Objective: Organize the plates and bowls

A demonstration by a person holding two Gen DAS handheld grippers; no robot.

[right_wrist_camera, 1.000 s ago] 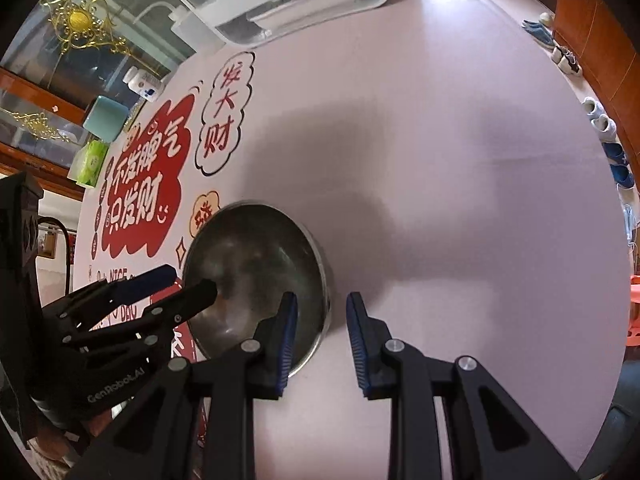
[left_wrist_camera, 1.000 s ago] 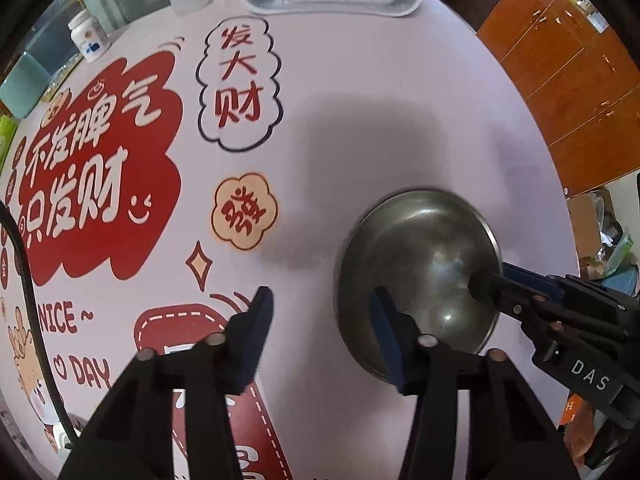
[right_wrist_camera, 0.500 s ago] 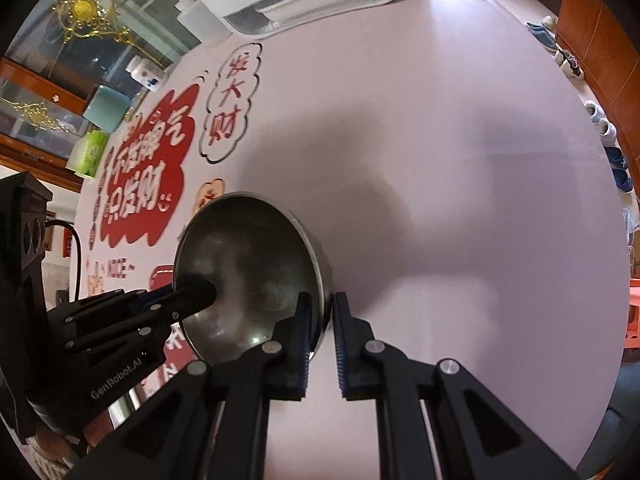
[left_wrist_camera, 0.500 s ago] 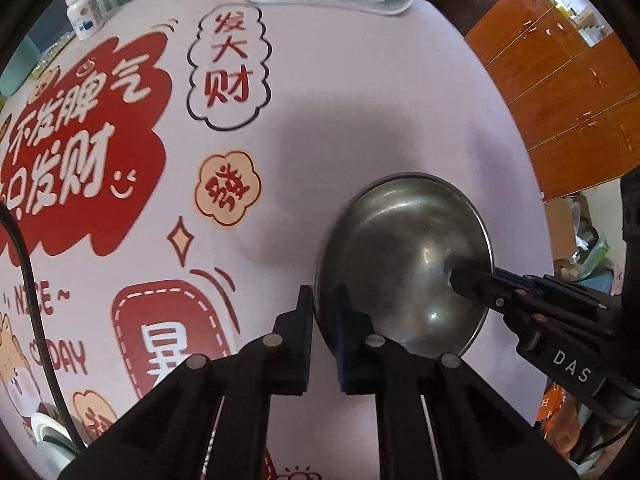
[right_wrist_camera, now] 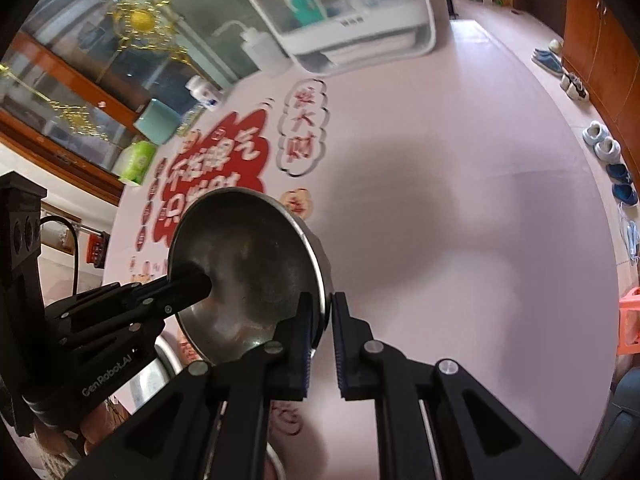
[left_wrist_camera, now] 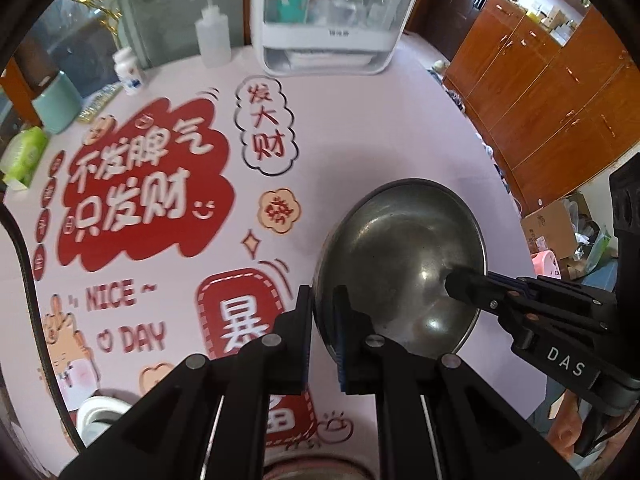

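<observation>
A steel bowl point(left_wrist_camera: 400, 256) hangs above the pink printed tablecloth point(left_wrist_camera: 360, 128), held from both sides. My left gripper point(left_wrist_camera: 322, 312) is shut on the bowl's near left rim, one finger inside and one outside. At the bowl's right rim, my right gripper point(left_wrist_camera: 460, 280) pinches the edge. In the right wrist view the same bowl point(right_wrist_camera: 248, 256) tilts a little; my right gripper point(right_wrist_camera: 322, 320) is shut on its right rim and the left gripper point(right_wrist_camera: 196, 284) grips the opposite side. The bowl's shadow falls on the cloth point(right_wrist_camera: 460, 240).
A white dish rack point(left_wrist_camera: 328, 52) with a clear cover stands at the table's far edge, a squeeze bottle point(left_wrist_camera: 212, 36) beside it. A pill bottle point(left_wrist_camera: 128, 70), teal cup point(left_wrist_camera: 56, 100) and green pack point(left_wrist_camera: 24, 152) line the far left. A white bowl point(left_wrist_camera: 100, 416) sits near left.
Both grippers went from open around the bowl's rim to shut on it. The bowl then rose off the table with both hands, and more of the room's far side came into view.
</observation>
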